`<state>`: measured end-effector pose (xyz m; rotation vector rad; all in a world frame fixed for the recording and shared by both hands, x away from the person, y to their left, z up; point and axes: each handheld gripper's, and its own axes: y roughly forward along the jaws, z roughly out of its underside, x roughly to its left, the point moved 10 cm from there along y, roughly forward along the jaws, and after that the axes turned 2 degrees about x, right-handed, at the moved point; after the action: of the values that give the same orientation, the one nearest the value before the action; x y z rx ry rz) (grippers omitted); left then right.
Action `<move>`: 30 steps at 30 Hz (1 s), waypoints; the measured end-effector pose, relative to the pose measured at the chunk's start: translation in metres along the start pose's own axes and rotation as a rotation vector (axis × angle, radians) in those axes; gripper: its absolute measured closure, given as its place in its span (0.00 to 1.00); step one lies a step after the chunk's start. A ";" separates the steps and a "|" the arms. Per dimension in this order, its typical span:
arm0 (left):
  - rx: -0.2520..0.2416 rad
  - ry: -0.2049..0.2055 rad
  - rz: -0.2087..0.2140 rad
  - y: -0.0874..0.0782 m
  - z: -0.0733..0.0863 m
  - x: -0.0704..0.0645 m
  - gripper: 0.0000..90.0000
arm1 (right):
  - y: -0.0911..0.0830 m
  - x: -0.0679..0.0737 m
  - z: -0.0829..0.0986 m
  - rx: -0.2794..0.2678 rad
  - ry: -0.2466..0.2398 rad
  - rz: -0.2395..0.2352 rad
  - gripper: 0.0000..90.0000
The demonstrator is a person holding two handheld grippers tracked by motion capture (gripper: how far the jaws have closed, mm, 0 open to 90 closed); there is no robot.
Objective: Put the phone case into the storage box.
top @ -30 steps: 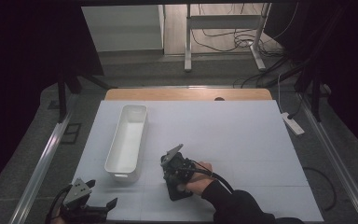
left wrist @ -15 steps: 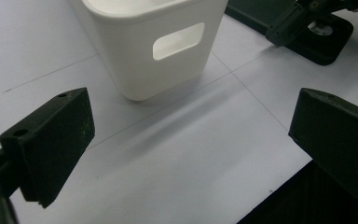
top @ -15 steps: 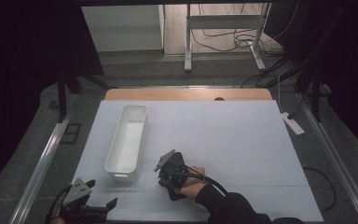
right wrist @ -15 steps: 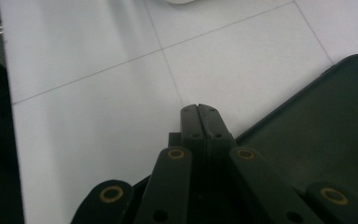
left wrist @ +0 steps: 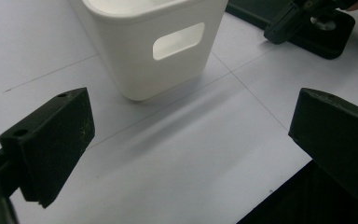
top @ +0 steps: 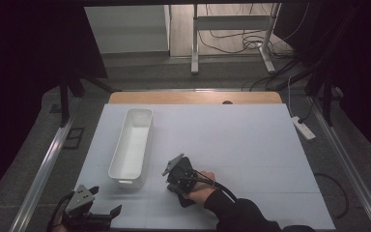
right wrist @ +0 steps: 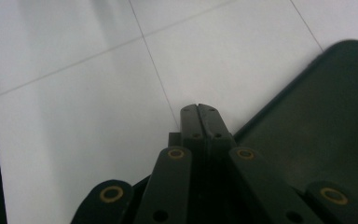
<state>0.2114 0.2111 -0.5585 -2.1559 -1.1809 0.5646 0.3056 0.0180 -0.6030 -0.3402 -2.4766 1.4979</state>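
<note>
The person's right hand (top: 200, 189) reaches in from the near edge, its dark sleeve angled left, resting the right gripper (top: 178, 175) on a black tray (right wrist: 326, 121) near the table's middle; the left gripper (top: 91, 212) sits at the near left corner; the white bin (top: 131, 145) lies between them, slightly farther, its inside bare; the left jaws gape wide on nothing, facing the bin's handle end; the right jaws are pressed together, empty, over the tray's edge.

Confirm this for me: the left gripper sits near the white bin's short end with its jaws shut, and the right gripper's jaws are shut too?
Not quite. The left gripper has its jaws wide apart, as the left gripper view shows, facing the white bin and its handle cutout. The right gripper does have its jaws shut together.
</note>
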 end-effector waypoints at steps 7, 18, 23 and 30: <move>0.004 -0.001 0.000 0.000 0.000 0.000 0.01 | -0.011 -0.010 0.017 0.006 0.029 -0.003 1.00; 0.006 0.000 -0.003 0.001 0.000 0.000 0.01 | -0.027 -0.030 0.041 0.011 0.082 0.018 1.00; 0.006 0.000 -0.004 0.001 0.000 0.000 0.01 | -0.036 -0.045 0.054 0.019 0.112 0.049 1.00; 0.006 -0.001 -0.005 0.001 0.000 0.000 0.01 | -0.046 -0.061 0.067 0.022 0.149 0.083 1.00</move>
<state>0.2119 0.2107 -0.5591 -2.1473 -1.1825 0.5662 0.3393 -0.0784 -0.5971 -0.5365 -2.3544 1.4726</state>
